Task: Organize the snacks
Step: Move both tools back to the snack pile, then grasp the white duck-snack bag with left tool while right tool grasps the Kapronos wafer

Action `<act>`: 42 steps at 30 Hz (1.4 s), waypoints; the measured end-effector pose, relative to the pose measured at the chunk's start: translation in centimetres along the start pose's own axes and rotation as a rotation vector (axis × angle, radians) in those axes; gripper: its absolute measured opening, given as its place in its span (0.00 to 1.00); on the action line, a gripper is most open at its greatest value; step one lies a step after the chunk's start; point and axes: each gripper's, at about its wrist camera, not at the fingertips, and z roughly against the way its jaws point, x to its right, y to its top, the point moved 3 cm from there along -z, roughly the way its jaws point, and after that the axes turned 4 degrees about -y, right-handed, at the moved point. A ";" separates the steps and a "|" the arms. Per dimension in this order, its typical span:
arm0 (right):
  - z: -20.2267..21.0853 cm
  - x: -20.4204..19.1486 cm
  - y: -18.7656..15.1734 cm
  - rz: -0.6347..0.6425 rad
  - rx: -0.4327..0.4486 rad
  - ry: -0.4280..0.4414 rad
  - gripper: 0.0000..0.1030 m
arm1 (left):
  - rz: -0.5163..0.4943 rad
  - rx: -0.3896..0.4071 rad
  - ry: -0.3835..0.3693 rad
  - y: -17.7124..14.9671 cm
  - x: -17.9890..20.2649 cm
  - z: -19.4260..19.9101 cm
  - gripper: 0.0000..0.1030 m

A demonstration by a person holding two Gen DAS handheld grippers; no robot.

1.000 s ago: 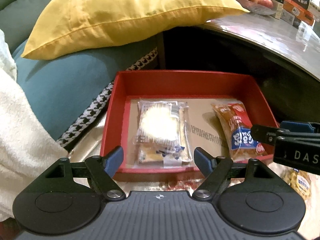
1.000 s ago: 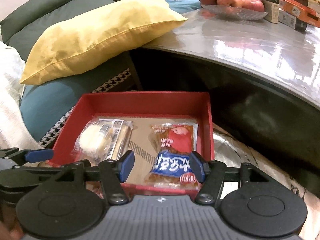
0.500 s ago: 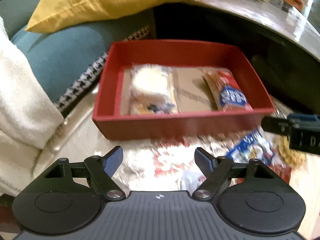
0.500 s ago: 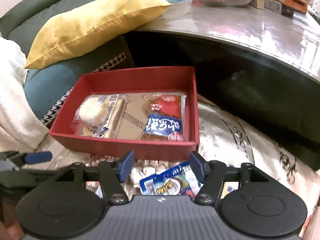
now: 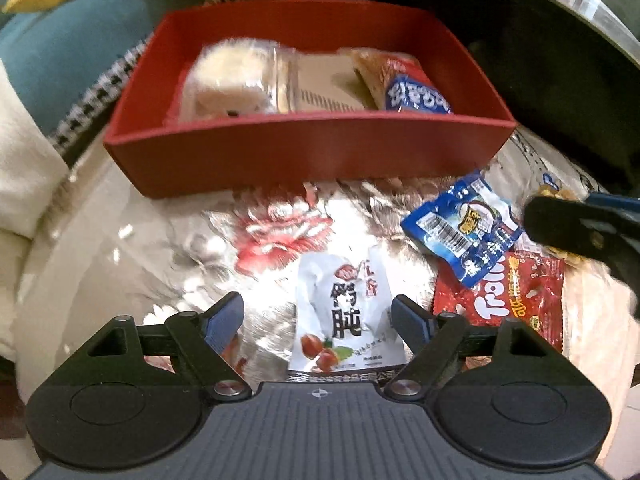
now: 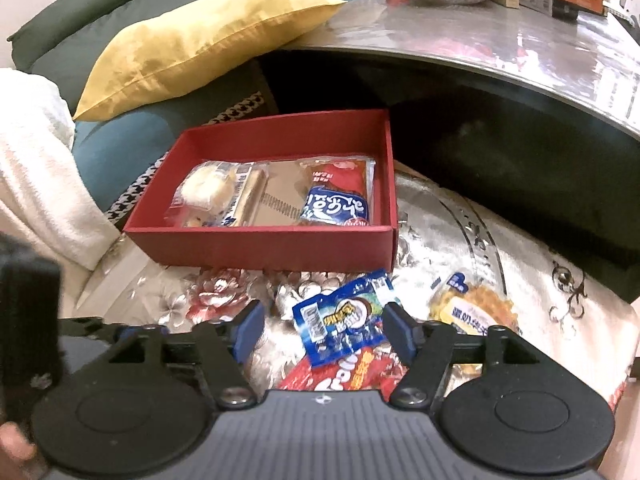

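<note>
Opening wider, the left gripper (image 5: 318, 316) should drop squarely over the white packet (image 5: 346, 312); the right gripper (image 6: 322, 330), also opening and empty, probably targets the blue packet (image 6: 346, 316).

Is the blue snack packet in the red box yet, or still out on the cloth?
Out. The blue snack packet lies flat on the cloth in front of the red box, partly overlapping the red packet.

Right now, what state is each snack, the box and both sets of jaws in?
Red box: open, two packets inside.
White packet: flat on cloth, between left gripper jaws, untouched.
Blue packet: loose, partly over red packet.
Yellow packet: loose on cloth.
Left gripper: jaws opening.
Right gripper: jaws opening, empty.
</note>
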 end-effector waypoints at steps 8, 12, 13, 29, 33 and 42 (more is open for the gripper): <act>0.6 0.1 -0.3 0.006 0.002 0.010 0.61 | 0.047 -0.057 -0.034 0.1 0.8 -2.0 0.83; 0.6 0.4 -0.6 0.007 -0.007 0.008 0.61 | 0.025 -0.052 -0.001 0.0 1.6 -2.4 0.81; 0.5 0.5 -0.7 0.008 -0.011 0.009 0.61 | 0.021 -0.050 0.007 0.1 1.9 -2.6 0.79; -0.3 -5.1 -5.9 0.187 -0.132 0.077 0.61 | 0.042 0.005 0.037 -0.1 -1.1 0.1 0.61; -0.7 -8.4 -8.2 0.273 -0.178 0.126 0.61 | 0.067 0.022 0.038 -0.4 -2.5 1.3 0.61; -2.6 -12.3 -11.3 0.350 -0.252 0.141 0.61 | 0.111 0.040 0.034 -1.5 -5.2 2.9 0.62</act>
